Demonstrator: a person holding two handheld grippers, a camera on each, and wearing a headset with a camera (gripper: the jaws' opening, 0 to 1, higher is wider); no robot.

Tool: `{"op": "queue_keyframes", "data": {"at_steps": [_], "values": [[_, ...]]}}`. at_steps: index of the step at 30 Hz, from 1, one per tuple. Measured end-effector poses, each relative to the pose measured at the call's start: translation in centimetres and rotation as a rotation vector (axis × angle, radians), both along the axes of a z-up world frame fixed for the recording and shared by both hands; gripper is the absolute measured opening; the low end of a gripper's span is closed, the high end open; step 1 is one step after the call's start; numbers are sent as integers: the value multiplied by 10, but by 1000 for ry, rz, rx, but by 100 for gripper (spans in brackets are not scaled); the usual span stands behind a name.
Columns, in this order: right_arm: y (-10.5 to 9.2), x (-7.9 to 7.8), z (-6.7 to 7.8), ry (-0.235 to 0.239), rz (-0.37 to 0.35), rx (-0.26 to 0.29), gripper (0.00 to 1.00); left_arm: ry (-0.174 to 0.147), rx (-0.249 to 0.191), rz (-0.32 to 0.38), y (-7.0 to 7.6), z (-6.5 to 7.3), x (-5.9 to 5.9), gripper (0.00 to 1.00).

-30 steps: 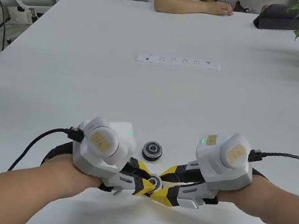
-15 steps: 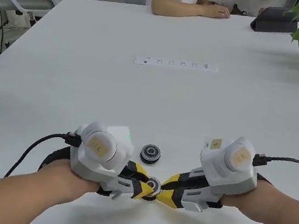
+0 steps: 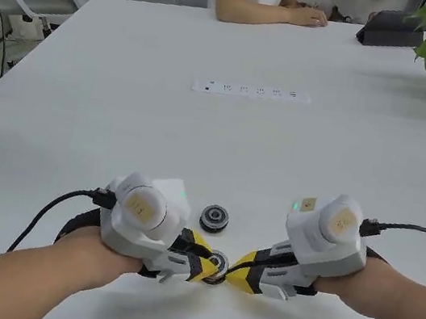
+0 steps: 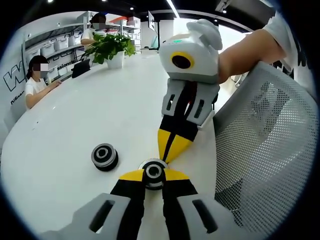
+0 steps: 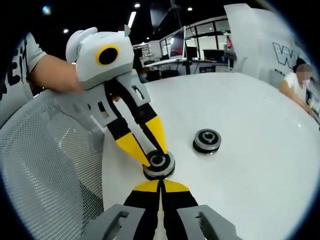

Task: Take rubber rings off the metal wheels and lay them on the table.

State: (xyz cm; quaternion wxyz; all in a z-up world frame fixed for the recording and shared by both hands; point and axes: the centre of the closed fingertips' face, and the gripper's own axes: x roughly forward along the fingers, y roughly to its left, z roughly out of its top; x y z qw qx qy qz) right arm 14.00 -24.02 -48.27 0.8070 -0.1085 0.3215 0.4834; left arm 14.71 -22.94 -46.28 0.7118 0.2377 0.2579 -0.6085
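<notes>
I have left gripper (image 3: 197, 265) fingers clamped across the wheel (image 3: 217, 262) at the tabletop's (image 3: 125, 96) near edge | right gripper (image 5: 160, 186) fingers pinched together, wheel rim dead ahead, touching; rubber ring (image 5: 150, 172) caught or not, I can't tell | second wheel (image 3: 215, 218) just beyond

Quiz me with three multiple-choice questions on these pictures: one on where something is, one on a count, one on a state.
1. Where is the loose wheel? A) beside the power strip B) on the table, just beyond the held wheel C) under the plant
2. How many wheels are in view? A) one B) four C) two
3. The left gripper has its jaws: A) closed on a wheel B) wide open over bare table C) closed on nothing
Answers: 1 B, it lies free near the held one. 2 C, one loose, one held. 3 A, its yellow jaws flank the held wheel.
</notes>
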Motion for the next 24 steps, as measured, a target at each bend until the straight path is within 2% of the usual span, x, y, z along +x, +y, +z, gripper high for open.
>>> {"op": "queue_keyframes", "data": {"at_steps": [4, 5, 7, 8, 9, 10, 11, 17, 20, 24], "values": [[-3, 3, 4, 0, -15, 18, 0, -1, 1, -2, 1, 0, 0, 7], [-1, 0, 5, -24, 24, 18, 0, 0, 1, -1, 1, 0, 0, 7], [0, -5, 4, -23, 48, 10, 2, 1, -1, -2, 1, 0, 0, 7], [3, -6, 5, -46, 67, 16, 10, 1, -1, -2, 1, 0, 0, 7], [5, -6, 6, -55, 66, 22, 23, 1, -1, -2, 1, 0, 0, 7], [8, -6, 7, -57, 68, 33, 30, 1, -1, -2, 1, 0, 0, 7], [9, -6, 7, -58, 69, 36, 33, 1, -1, -2, 1, 0, 0, 7], [16, 2, 10, -109, 77, 15, 32, 2, -3, 0, 1, 0, 0, 7], [18, 4, 10, -96, 65, 31, 31, 2, -4, 1, 1, 0, 0, 7], [20, 2, 5, -101, 74, 5, 29, 2, -5, 1, 0, 0, 0, 7]]}}
